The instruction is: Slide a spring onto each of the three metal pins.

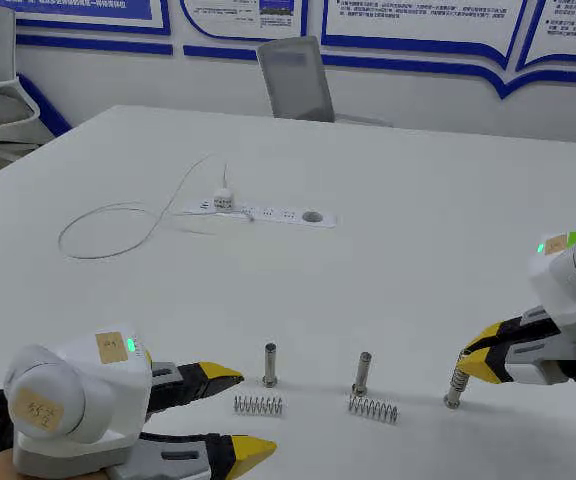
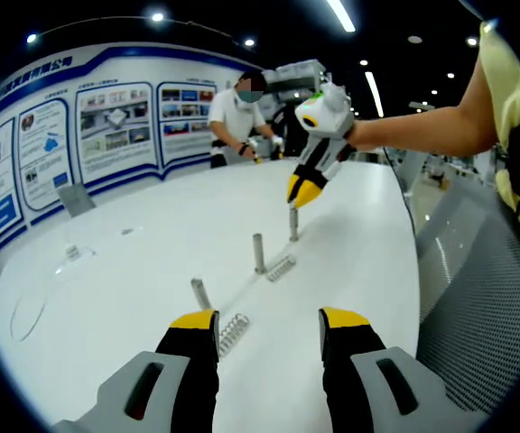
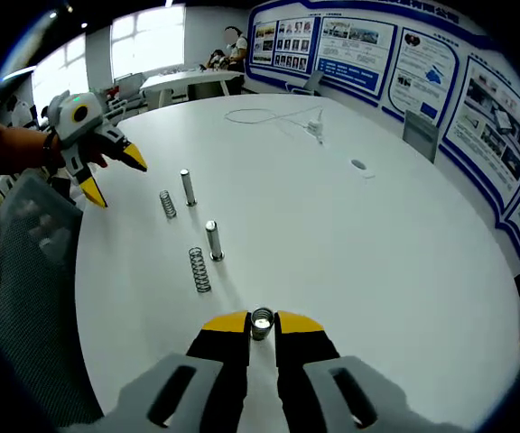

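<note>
Your right gripper [image 3: 260,323] jaws pinch a coiled steel spring [image 1: 458,378], apparently onto one upright metal pin [image 1: 452,400]; your left gripper [image 2: 267,317] gapes empty; two springs [image 1: 258,405] and pins [image 1: 270,364] remain.

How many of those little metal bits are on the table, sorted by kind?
Pins: 3
Springs: 3, two lying loose and one on the end pin, gripped by the right claw
Total: 6
</note>
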